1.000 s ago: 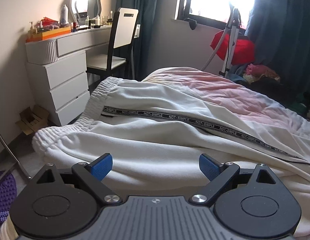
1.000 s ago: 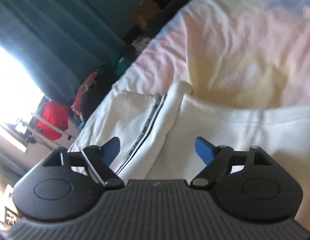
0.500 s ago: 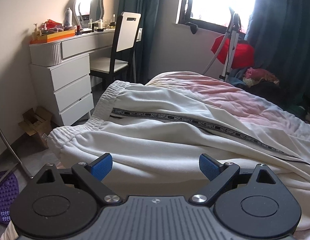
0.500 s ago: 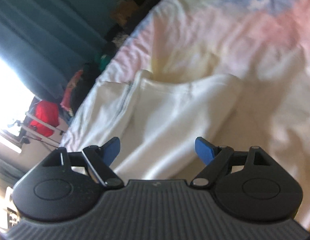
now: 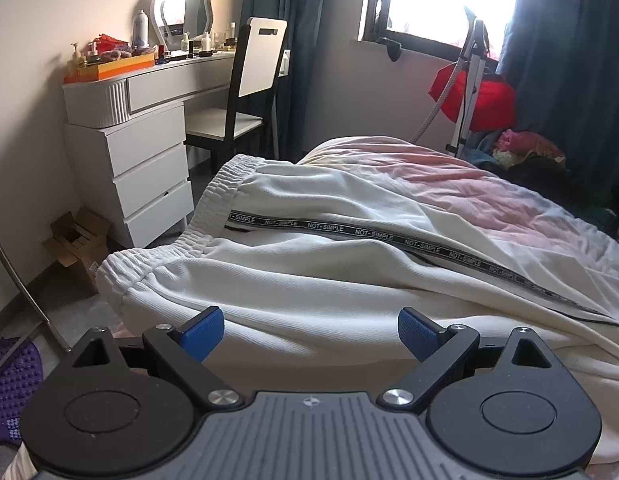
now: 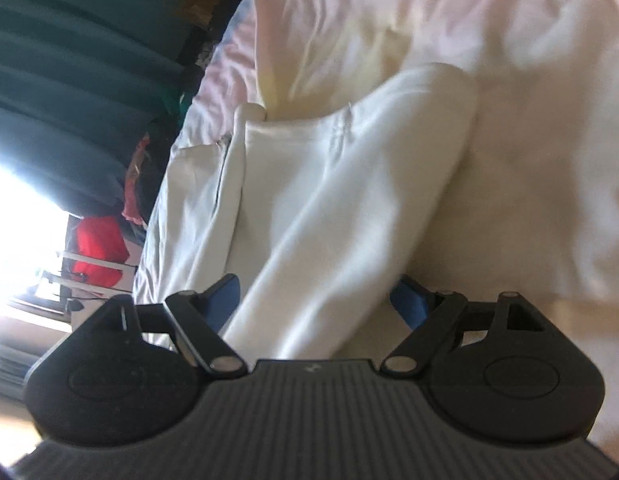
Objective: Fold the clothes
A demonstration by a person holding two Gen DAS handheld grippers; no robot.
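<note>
White track pants [image 5: 329,276] with a black "NOT-SIMPLE" side stripe [image 5: 389,236] lie spread on the pink bed. Their elastic waistband [image 5: 213,208] is at the bed's left edge. My left gripper [image 5: 309,330] is open and empty, just above the near side of the pants by the waist. In the right wrist view, which is rolled sideways and blurred, a pant leg [image 6: 341,208] runs up from between the fingers. My right gripper [image 6: 317,300] is open with the leg's cloth lying between its blue pads; the pads are not closed on it.
A white dresser [image 5: 149,168] with clutter on top and a chair [image 5: 249,92] stand left of the bed. A cardboard box [image 5: 75,240] and a purple mat [image 5: 9,384] lie on the floor. A red garment on a stand [image 5: 473,92] and a clothes pile are by the window.
The left gripper has backed away and shifted left, so the waistband sits further right in view. The right gripper has swung along the leg toward its hem end, with the cloth between its fingers.
</note>
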